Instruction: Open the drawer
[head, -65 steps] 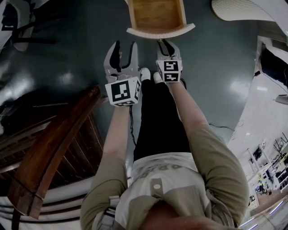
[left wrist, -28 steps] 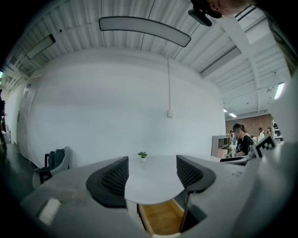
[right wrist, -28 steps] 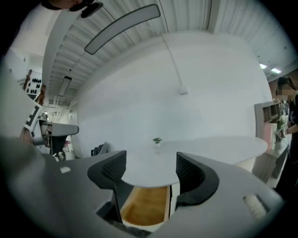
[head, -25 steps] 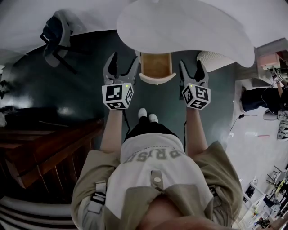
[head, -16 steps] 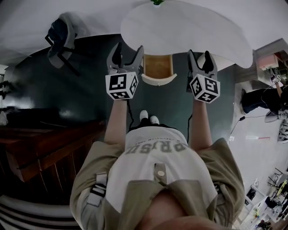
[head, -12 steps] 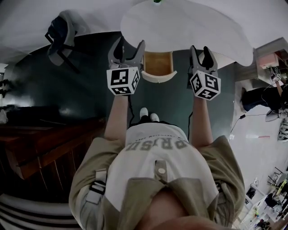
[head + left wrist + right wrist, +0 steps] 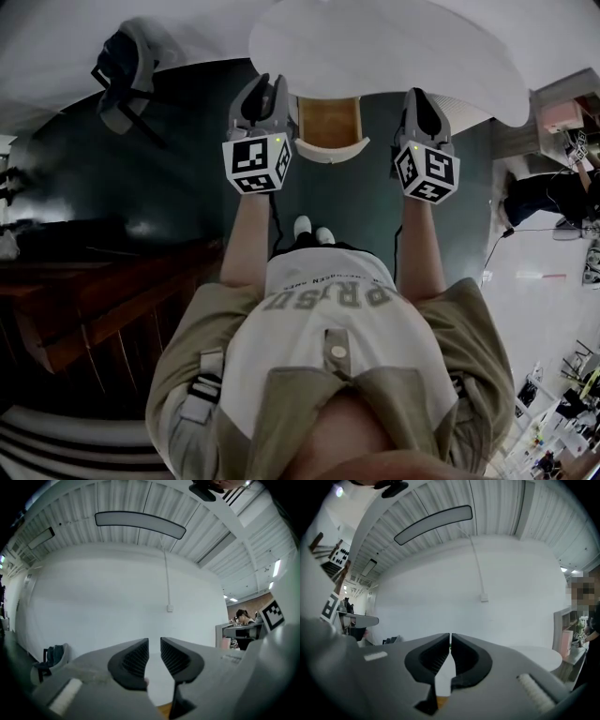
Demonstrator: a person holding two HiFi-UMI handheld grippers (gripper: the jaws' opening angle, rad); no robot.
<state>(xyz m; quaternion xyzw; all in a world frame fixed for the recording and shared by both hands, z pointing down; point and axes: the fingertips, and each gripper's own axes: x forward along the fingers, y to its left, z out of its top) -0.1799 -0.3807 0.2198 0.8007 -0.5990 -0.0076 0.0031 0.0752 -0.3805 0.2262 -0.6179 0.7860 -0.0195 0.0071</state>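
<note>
The person stands at a smooth white worktop (image 7: 403,47) with a rounded edge and holds both grippers level in front of the chest. The drawer (image 7: 328,122) is pulled out from under that edge, between the two grippers and touching neither. It is a box with a warm wood inside and a pale, curved front. The left gripper (image 7: 265,86) has just been closing. Its ribbed black pads (image 7: 133,658) stand a narrow slit apart with nothing between them. The right gripper (image 7: 422,98) has just been closing too, and its jaws are clenched tip to tip on nothing. The floor (image 7: 187,169) below is dark and glossy, a padded chair (image 7: 127,70) stands off to the left, and white shoes (image 7: 312,230) show beneath the drawer front.
</note>
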